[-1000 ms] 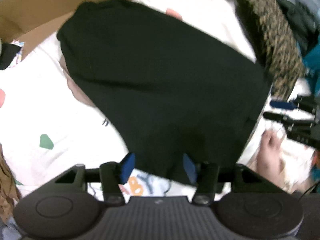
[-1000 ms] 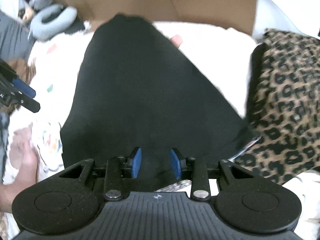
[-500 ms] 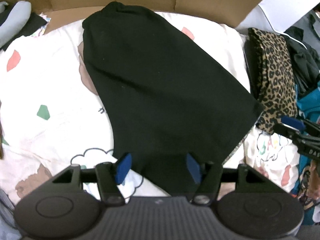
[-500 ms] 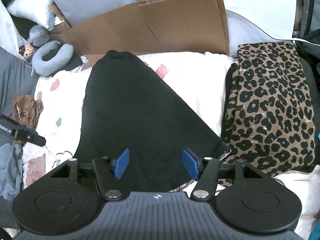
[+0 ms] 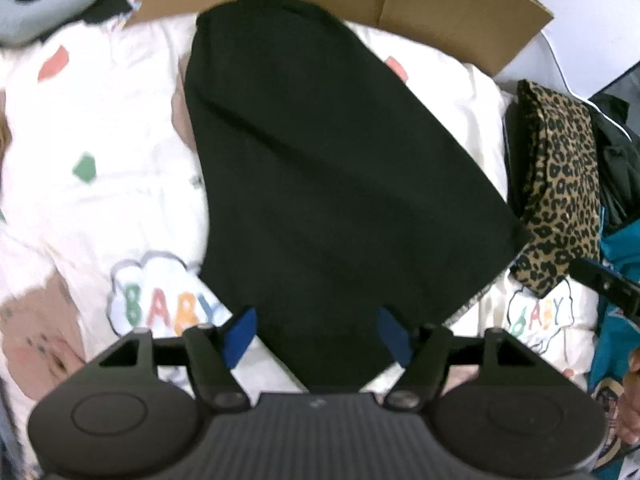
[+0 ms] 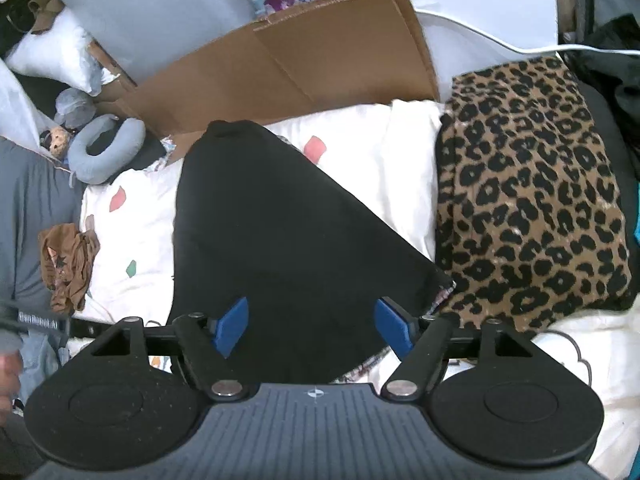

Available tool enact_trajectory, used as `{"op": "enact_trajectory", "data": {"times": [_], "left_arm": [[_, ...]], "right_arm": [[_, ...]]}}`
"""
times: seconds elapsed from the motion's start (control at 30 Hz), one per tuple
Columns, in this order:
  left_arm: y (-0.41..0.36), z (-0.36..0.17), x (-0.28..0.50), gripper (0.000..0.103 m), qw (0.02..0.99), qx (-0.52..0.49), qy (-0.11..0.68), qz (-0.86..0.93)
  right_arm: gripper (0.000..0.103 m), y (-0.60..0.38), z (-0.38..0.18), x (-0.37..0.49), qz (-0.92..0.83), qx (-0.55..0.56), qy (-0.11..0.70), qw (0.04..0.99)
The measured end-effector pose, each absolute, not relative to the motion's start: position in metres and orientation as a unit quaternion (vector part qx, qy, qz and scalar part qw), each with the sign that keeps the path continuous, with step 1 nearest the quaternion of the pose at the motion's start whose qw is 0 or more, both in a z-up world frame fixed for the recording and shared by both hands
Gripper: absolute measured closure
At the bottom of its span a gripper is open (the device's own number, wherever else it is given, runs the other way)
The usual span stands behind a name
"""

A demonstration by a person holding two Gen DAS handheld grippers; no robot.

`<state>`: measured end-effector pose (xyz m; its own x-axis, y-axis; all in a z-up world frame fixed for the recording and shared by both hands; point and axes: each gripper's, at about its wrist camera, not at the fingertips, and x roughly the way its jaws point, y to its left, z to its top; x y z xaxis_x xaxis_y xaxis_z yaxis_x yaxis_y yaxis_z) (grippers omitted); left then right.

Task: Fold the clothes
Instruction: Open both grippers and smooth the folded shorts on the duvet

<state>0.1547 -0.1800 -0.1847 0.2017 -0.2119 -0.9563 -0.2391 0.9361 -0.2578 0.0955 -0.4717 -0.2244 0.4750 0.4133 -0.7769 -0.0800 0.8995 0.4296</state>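
- My left hand-held gripper (image 5: 316,334) and right hand-held gripper (image 6: 312,326) both gape wide, gripping nothing.
- The black garment (image 6: 280,240) lies flat just ahead of both, on the white printed blanket (image 5: 104,200); its near edge sits between each pair of fingers.
- Risk, I judge: pinching blanket along with the hem would drag the bedding into the fold.
- The leopard-print garment (image 6: 528,208) touches its right corner and could snag; cardboard (image 6: 304,60) stands beyond.
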Motion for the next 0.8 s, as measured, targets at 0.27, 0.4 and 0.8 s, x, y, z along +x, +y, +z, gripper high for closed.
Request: {"op": "enact_trajectory", "data": {"times": [0.27, 0.4, 0.8], "left_arm": [[-0.183, -0.209, 0.129, 0.031, 0.754, -0.188, 0.629, 0.004], [-0.176, -0.226, 0.125, 0.031, 0.755, -0.222, 0.617, 0.026], [-0.166, -0.29, 0.083, 0.032, 0.717, -0.352, 0.6, 0.037]], "right_arm": [[0.026, -0.489, -0.238, 0.089, 0.113, 0.186, 0.493, 0.843], [0.026, -0.503, -0.243, 0.092, 0.099, 0.182, 0.486, 0.849], [0.026, -0.501, -0.291, 0.099, 0.103, 0.192, 0.51, 0.832]]}}
